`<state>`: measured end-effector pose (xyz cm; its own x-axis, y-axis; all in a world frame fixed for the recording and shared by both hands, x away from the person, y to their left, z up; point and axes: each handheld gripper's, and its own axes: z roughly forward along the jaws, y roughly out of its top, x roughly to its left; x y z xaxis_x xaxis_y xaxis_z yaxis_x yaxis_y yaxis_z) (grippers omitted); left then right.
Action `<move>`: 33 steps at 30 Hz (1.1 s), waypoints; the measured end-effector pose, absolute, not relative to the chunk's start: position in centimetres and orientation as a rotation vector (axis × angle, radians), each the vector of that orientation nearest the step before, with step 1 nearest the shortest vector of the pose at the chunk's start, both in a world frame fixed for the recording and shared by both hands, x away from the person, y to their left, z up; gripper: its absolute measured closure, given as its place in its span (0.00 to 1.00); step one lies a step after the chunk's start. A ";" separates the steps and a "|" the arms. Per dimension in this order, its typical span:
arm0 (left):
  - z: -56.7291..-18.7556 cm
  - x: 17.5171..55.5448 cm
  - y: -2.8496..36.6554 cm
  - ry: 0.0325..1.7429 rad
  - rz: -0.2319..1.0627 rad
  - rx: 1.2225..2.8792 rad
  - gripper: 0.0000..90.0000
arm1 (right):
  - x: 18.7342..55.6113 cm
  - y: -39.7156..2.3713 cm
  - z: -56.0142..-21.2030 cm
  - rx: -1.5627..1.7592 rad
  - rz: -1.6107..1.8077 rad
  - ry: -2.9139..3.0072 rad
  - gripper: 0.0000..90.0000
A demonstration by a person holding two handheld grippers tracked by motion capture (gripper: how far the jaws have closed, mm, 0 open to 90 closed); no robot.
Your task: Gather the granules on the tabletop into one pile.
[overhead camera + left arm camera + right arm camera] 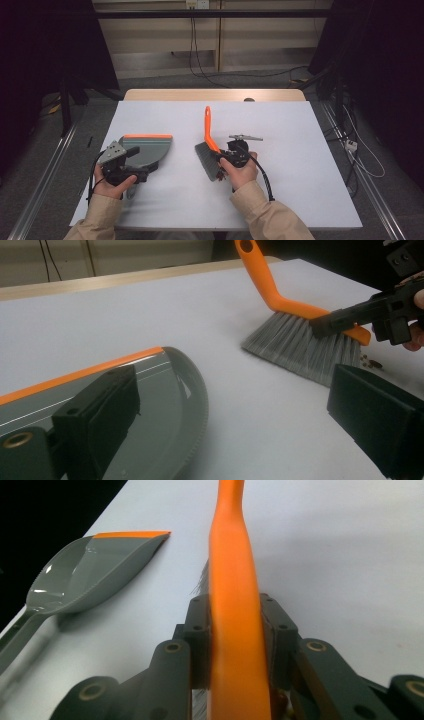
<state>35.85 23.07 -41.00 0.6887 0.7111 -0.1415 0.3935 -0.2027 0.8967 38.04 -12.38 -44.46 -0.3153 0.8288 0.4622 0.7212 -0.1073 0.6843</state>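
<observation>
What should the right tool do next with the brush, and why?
Probably sweep the brush left toward the dustpan. The right tool is shut on its orange handle, bristles on the table, small crumbs beside them, and the left tool is at the pan.

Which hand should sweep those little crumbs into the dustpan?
The right one, probably. The right gripper is shut on the brush, whose bristles sit beside the crumbs. The left gripper stands open at the dustpan, so it could steady it.
</observation>
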 end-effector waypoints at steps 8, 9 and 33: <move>-41.0 35.8 23.1 0.874 0.371 1.825 0.07 | 37.1 -13.7 -44.4 1.788 1.391 1.981 0.78; -41.0 35.8 23.1 0.874 0.372 1.824 0.07 | 37.0 -13.9 -44.4 1.787 1.388 1.983 0.78; -40.9 35.8 23.0 0.870 0.380 1.824 0.07 | 35.6 -16.7 -44.3 1.821 1.368 1.932 0.78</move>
<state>35.81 22.98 -40.91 0.6874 0.7139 -0.1338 0.3869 -0.2039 0.8993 35.56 -16.69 -44.28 -0.2487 0.8550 0.4551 0.7132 -0.1562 0.6833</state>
